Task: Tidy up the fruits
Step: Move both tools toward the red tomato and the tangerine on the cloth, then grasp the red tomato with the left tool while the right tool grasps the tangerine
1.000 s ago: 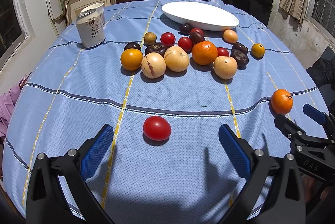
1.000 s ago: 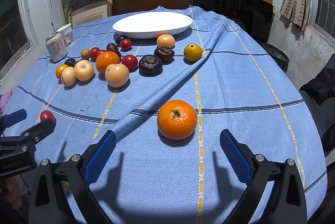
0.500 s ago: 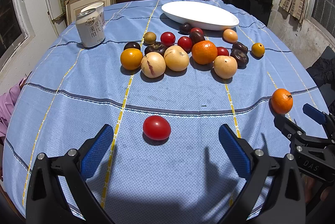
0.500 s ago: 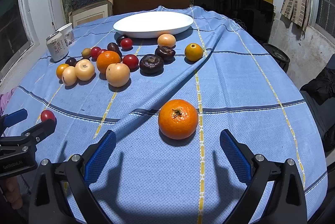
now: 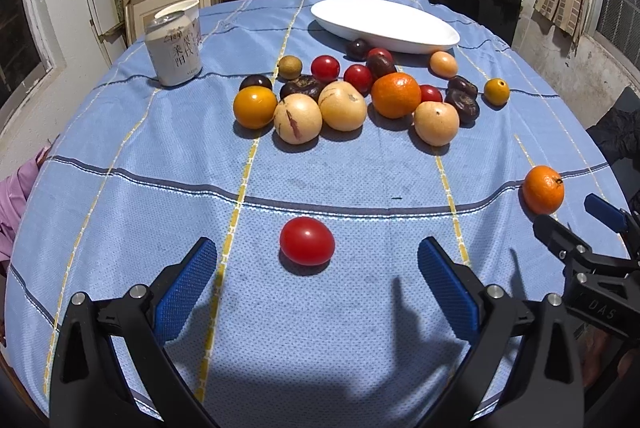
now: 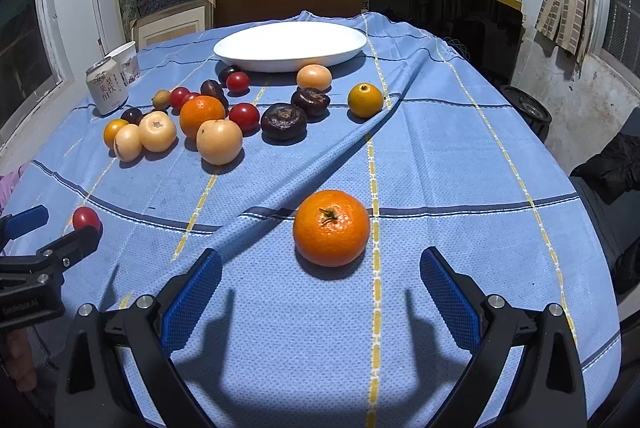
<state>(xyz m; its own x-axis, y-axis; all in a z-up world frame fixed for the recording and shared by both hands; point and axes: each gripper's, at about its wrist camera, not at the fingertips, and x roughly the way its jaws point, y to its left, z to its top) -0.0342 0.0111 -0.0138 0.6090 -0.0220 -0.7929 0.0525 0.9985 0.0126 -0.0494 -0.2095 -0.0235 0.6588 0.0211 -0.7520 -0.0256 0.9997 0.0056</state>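
Fruit lies scattered over a blue checked tablecloth (image 5: 120,132). In the left wrist view, a drink can (image 5: 173,51) stands at the upper left of the frame with a white cup just behind it. Right of it, in the upper centre, sits the main cluster: a yellow-orange fruit (image 5: 255,107) at its left end, two pale round fruits touching each other, a big orange (image 5: 395,95) in the middle, small red tomatoes and dark wrinkled fruits among them, and a small yellow fruit (image 5: 496,91) off the right end. A white oval plate (image 5: 384,24) stands behind the cluster, with nothing on it. Lower centre, a single red tomato (image 5: 307,241) rests on the cloth ahead of the left gripper (image 5: 316,282), whose blue-padded fingers are spread wide on either side and touch nothing. At the right edge a mandarin (image 5: 543,189) lies alone, near the other gripper's tip.

In the right wrist view, the left gripper's fingers enter at the lower left with the red tomato (image 6: 85,218) just beyond. A long crease in the cloth runs diagonally through the centre. The mandarin (image 6: 331,227), stem up, sits in the lower centre just ahead of the right gripper (image 6: 320,288), whose jaws are likewise wide apart and hold nothing.
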